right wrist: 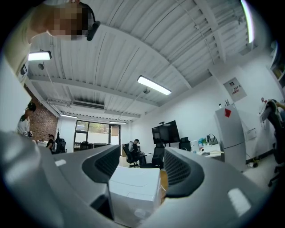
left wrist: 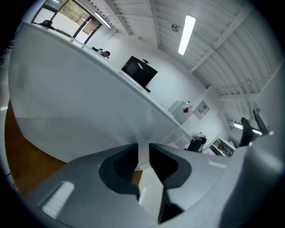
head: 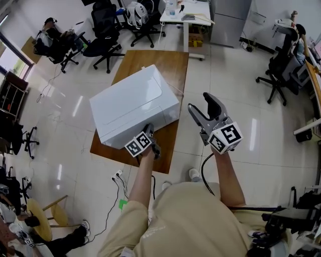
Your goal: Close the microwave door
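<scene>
**Grippers: 2, hand-held.**
- Marker cubes (head: 138, 144): 2, one on each gripper.
- Left gripper (head: 149, 129): low, at the near right corner of the microwave's front. The jaws are almost together, with only a narrow slit between them. Nothing sits in the slit. The tips are right up against the white front, but contact cannot be confirmed.
- Right gripper (head: 199, 101): raised to the right of the table, well apart from the microwave. The jaws are spread wide and hold nothing. In the right gripper view the microwave only shows in the distance between them.

**Microwave (head: 133, 103): 1.**
- White, standing at an angle on the near half of the table.
- Door (left wrist: 75, 111): 1. It has a finely dotted window panel and fills the left gripper view. It lies flush with the body, and no edge swings out in the head view.

**Table (head: 165, 65): 1.** Brown wood, rectangular, bare beyond the microwave.

**Power strip (head: 119, 175): 1.** White, on the tiled floor by the table's near edge.

**Office chairs (head: 103, 40): at least 4.** All black: three past the table's far left, one at the right.

**Desk (head: 188, 12): 1.** White, beyond the table's far end.

**Screen (right wrist: 165, 132): 1.** Black, on the far wall.

**Refrigerator (right wrist: 231, 133): 1.** White, to the right of the screen.
</scene>
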